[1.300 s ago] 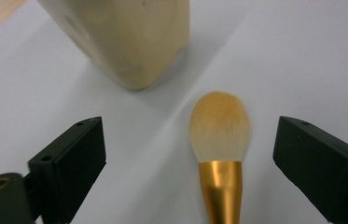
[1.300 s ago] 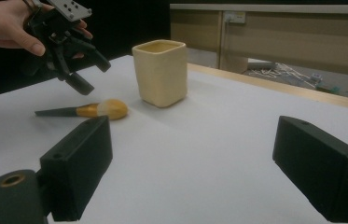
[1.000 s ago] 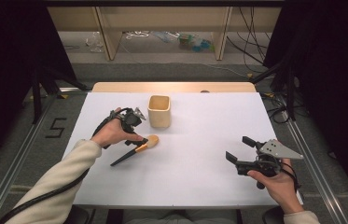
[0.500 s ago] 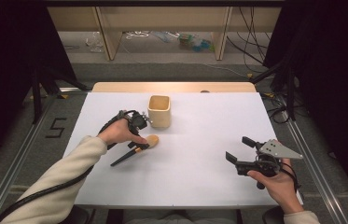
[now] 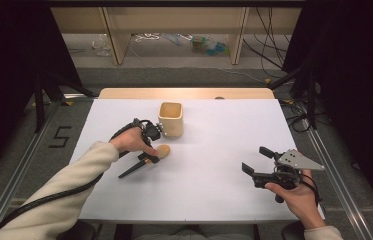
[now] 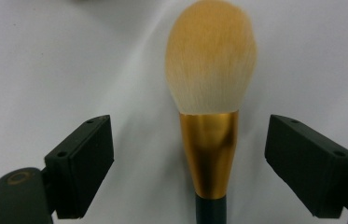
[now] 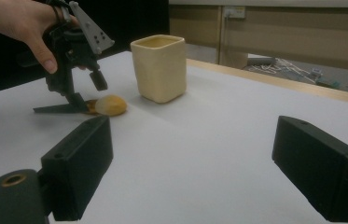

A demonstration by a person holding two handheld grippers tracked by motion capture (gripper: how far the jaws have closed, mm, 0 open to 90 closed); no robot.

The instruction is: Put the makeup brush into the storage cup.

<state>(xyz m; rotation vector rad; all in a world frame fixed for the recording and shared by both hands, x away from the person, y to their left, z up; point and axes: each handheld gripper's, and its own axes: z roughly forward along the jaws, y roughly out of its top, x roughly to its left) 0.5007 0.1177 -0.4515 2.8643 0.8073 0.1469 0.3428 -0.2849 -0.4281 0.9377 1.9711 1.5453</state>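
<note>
Gold-collared brush [image 6: 209,140] lying flat between spread jaws of left gripper [image 6: 209,172], not yet pinched or lifted toward beige cup [image 5: 170,119].

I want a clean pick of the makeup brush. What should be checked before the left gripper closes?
1. Left gripper open: ok, jaws spread wide.
2. Gold-ferruled makeup brush with tan bristles and dark handle between the jaws: ok, ferrule roughly centred.
3. Jaws level with the ferrule: cannot tell.
4. Brush lying flat on the white table: ok.
5. Cream square ceramic cup upright, apart from brush: ok.
6. Right gripper clear of the work: ok, open, far off.
</note>
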